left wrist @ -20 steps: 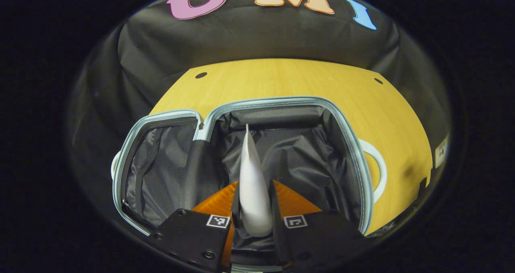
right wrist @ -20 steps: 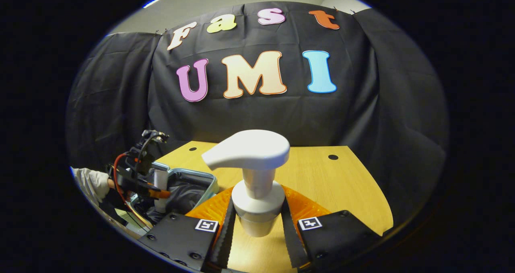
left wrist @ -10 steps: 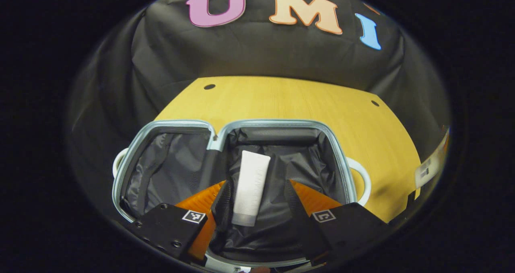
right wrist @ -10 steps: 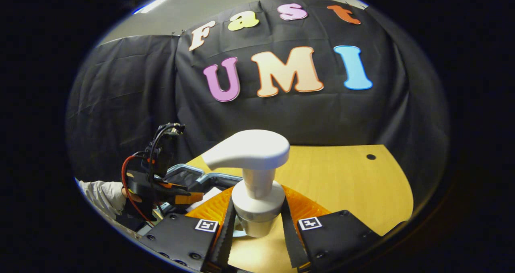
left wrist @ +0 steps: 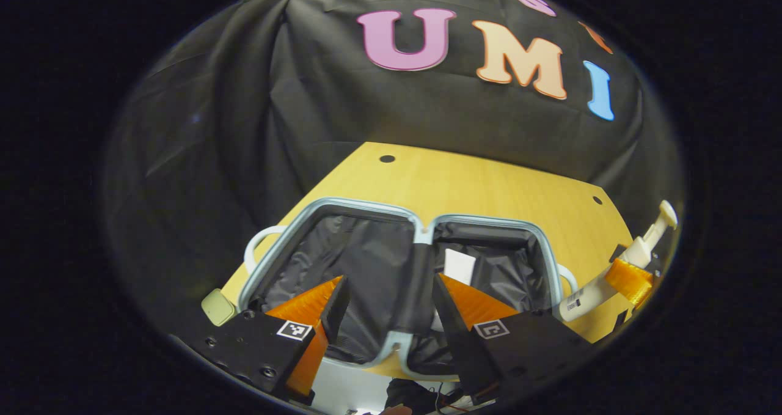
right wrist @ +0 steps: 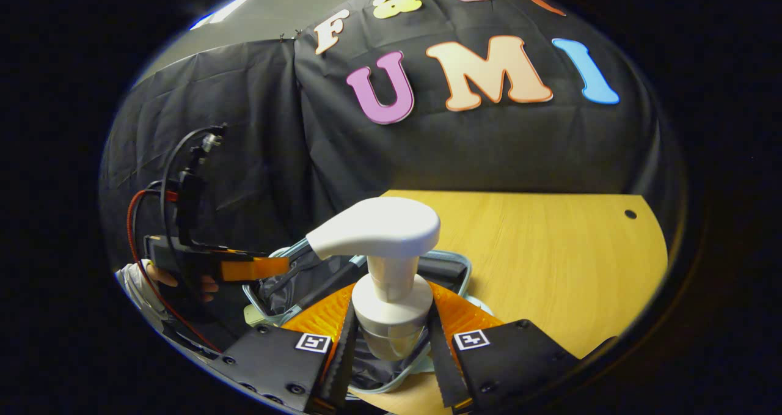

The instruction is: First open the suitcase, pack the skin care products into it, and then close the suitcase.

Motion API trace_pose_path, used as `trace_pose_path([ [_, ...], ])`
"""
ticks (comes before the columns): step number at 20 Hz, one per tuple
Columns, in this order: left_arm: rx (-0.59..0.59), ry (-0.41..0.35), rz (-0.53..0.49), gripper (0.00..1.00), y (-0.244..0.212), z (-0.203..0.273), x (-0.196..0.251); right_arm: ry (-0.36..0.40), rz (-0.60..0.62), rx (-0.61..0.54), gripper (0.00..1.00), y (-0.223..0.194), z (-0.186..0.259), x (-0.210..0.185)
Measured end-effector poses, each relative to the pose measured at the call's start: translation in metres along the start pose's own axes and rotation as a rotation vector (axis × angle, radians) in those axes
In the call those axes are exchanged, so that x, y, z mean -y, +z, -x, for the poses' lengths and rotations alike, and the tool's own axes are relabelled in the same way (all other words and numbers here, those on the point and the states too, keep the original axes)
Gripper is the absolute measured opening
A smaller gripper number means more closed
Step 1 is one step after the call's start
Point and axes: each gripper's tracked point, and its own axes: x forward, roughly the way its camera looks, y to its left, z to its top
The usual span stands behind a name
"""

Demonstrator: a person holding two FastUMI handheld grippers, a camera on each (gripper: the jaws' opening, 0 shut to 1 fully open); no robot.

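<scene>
My right gripper [right wrist: 388,335] is clamped on the pump bottle [right wrist: 385,262], both orange fingers [right wrist: 327,317] pressing its neck just under the collar, dead centre at the bottom of the right gripper view. The pump head sits upright above my jaws, spout pointing to frame left. It looks like rigid plastic, smooth and a bit slippery, probably with some weight hanging below my grip, so this ribbed hold under the collar seems the right place: the collar should stop it sliding down. I'd stay off the pump head, which would likely give under pressure.

The open suitcase [right wrist: 366,378] lies right beneath the bottle, its pale blue rim curving under my fingers, dark lining behind it.

In the left gripper view, my left gripper [left wrist: 388,308] stands spread wide and empty, hovering above the suitcase's [left wrist: 391,348] near rim at lower centre. The white tube [left wrist: 458,265] lies flat in the right-hand half, peeking past my right finger, apart from both jaws. It looks soft and light, unlikely to mind a bump.

At right edge of that view the pump bottle [left wrist: 641,253] shows tilted in its orange grip.
</scene>
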Motion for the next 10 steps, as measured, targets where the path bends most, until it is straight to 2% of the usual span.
trace_pose_path([
  [3, -0.008, 0.059, 0.035, 0.79, -0.007, 0.005, -0.038, -0.020, -0.073, -0.102, 0.58, -0.036, -0.029, 0.002],
  [6, -0.036, 0.098, 0.058, 0.80, -0.015, 0.002, -0.069, -0.099, -0.147, -0.179, 0.58, -0.066, -0.051, 0.016],
  [8, -0.053, 0.108, 0.084, 0.81, -0.015, -0.005, -0.090, -0.155, -0.186, -0.215, 0.58, -0.076, -0.059, 0.023],
  [10, -0.071, 0.118, 0.112, 0.81, -0.012, -0.015, -0.114, -0.191, -0.221, -0.192, 0.57, -0.073, -0.068, 0.026],
])
